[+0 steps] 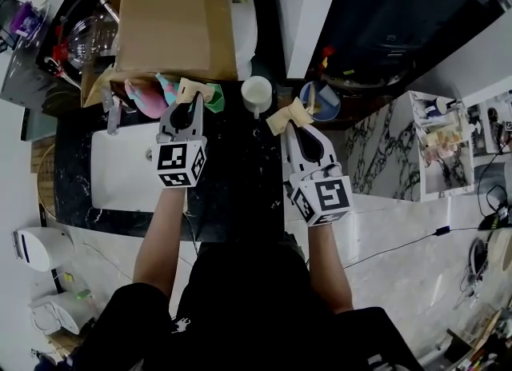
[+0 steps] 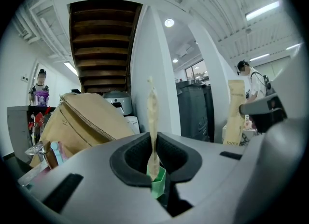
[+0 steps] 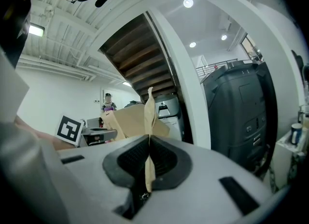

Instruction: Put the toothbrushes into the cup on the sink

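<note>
My left gripper (image 1: 192, 101) is shut on a toothbrush in a tan paper pack (image 1: 194, 88) with a green end (image 1: 214, 101), held over the black counter just right of the sink. In the left gripper view the pack (image 2: 152, 121) stands upright between the pads of the left gripper (image 2: 153, 164). My right gripper (image 1: 294, 126) is shut on a second tan toothbrush pack (image 1: 288, 115), seen edge-on (image 3: 149, 121) in the right gripper view (image 3: 148, 161). The white cup (image 1: 257, 93) stands on the counter between and just beyond both gripper tips.
A white sink basin (image 1: 120, 168) lies left of the left gripper. A large cardboard box (image 1: 172, 17) stands behind it, with pink and teal items (image 1: 146, 96) at its foot. A blue bowl (image 1: 322, 102) sits right of the cup. A marble ledge (image 1: 376, 153) runs along the right.
</note>
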Available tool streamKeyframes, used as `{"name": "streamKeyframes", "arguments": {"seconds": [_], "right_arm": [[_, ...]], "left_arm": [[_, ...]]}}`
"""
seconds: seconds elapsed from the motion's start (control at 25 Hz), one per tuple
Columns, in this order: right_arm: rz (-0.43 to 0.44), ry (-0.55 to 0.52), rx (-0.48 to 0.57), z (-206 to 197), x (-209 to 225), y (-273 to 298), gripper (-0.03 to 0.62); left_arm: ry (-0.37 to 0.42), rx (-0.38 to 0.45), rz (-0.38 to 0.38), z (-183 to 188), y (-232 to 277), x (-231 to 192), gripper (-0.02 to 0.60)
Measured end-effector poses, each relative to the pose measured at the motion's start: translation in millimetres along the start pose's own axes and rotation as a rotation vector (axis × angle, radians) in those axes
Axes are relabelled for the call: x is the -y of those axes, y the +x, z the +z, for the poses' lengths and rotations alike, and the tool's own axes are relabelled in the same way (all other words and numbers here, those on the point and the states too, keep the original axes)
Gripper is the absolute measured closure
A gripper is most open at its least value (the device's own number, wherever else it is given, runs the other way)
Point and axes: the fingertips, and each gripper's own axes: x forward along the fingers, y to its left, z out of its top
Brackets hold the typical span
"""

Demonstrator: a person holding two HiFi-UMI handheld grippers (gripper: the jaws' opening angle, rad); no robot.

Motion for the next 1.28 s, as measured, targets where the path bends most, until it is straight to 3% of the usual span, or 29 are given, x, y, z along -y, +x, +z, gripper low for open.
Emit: {"name": "streamKeyframes", "arguments": {"seconds": [1.28], "right_arm": [[-0.058,0.008,-0.064,-25,14,2,0.588]], "left_arm": [[0.033,-0.128,-0.059,-67,37,3,0.548]]}}
